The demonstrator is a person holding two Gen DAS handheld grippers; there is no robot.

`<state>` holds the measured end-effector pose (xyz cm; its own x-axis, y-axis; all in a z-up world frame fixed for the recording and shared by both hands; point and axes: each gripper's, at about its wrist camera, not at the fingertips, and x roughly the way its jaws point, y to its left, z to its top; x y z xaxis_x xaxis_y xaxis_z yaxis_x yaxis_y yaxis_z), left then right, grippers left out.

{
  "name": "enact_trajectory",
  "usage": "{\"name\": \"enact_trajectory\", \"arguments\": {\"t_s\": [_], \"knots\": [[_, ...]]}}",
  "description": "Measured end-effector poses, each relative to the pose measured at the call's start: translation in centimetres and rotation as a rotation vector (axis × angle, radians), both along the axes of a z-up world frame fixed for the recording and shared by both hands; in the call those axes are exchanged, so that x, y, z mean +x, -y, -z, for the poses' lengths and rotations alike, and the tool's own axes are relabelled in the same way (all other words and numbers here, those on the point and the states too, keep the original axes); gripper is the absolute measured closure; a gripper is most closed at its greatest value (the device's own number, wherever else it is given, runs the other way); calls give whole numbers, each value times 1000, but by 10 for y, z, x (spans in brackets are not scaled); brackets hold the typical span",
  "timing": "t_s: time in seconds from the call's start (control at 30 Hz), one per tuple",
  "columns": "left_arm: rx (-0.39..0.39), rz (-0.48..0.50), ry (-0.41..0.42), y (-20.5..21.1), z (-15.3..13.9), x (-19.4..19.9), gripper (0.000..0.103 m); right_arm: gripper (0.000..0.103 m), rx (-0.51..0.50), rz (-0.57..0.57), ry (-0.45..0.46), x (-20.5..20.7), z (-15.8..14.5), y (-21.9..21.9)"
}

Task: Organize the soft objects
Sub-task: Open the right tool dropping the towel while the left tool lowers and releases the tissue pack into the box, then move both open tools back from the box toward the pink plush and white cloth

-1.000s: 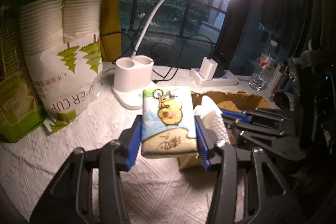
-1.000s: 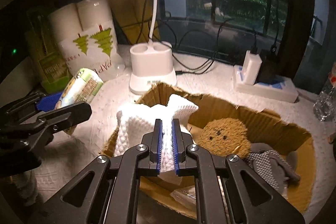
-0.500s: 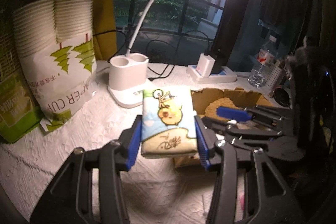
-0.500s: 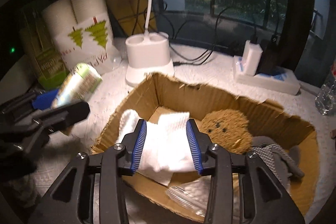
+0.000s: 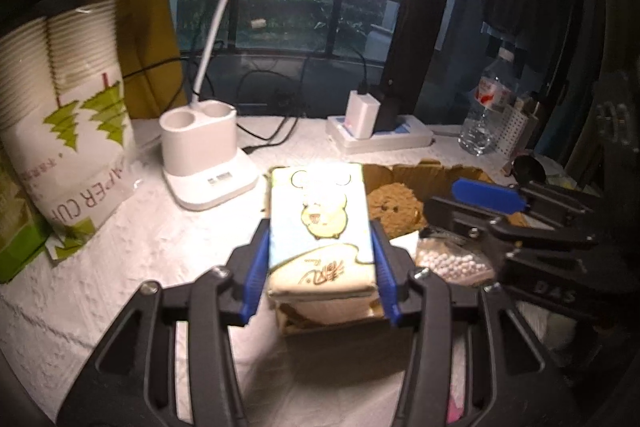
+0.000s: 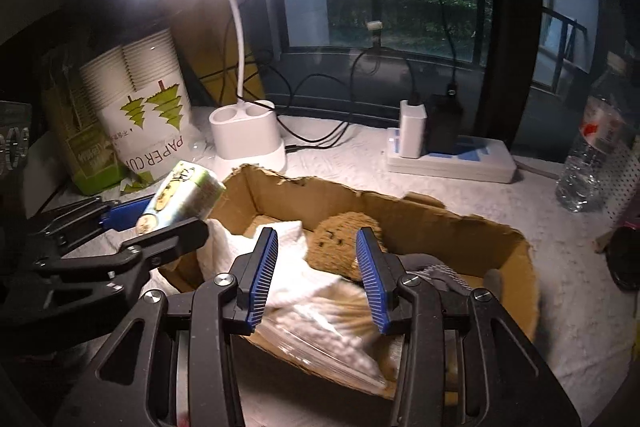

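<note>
My left gripper (image 5: 318,231) is shut on a tissue pack (image 5: 320,227) printed with a yellow cartoon chick, held above the near left corner of a torn cardboard box (image 5: 420,169). The right wrist view shows the same pack (image 6: 180,199) at the box's left rim (image 6: 400,203). My right gripper (image 6: 316,239) stands open over the box with nothing between its pads. In the box lie a white cloth (image 6: 288,267), a brown plush (image 6: 340,227), a grey knitted piece (image 6: 440,273) and a clear bag of cotton swabs (image 6: 328,331).
On the white table covering behind the box are a lit desk lamp (image 5: 204,159), a bag of paper cups (image 5: 68,131), a green carton (image 5: 16,227), a power strip with chargers (image 5: 380,139) and a water bottle (image 5: 488,111). Cables run along the window.
The right gripper opened and let go of the white cloth, which now lies in the box, then drew back. The left gripper carried the tissue pack rightward to the box.
</note>
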<state>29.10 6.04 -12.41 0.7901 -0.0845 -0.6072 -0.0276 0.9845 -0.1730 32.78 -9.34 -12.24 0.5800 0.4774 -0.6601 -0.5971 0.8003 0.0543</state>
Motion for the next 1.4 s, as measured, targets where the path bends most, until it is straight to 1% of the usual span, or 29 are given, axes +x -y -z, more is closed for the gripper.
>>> {"name": "enact_trajectory", "arguments": {"t_s": [0.3,0.33,0.4,0.43,0.5,0.8,1.17,1.4], "knots": [[18,25,-46,16,10,19,54,60,12,28,3,-1,-1,24],[17,27,-44,17,9,20,50,60,13,30,1,-1,0,25],[15,29,-40,18,7,21,47,60,16,38,-2,0,1,29],[17,27,-37,18,6,21,42,60,18,40,-3,0,1,30],[17,20,-31,18,3,19,37,60,21,43,-3,-1,0,31],[26,16,2,18,-12,-3,36,60,28,56,21,-18,-12,37],[26,35,41,25,-30,-36,36,60,36,57,52,-51,-30,38],[21,41,60,28,-37,-61,36,60,35,59,64,-74,-35,40]]}}
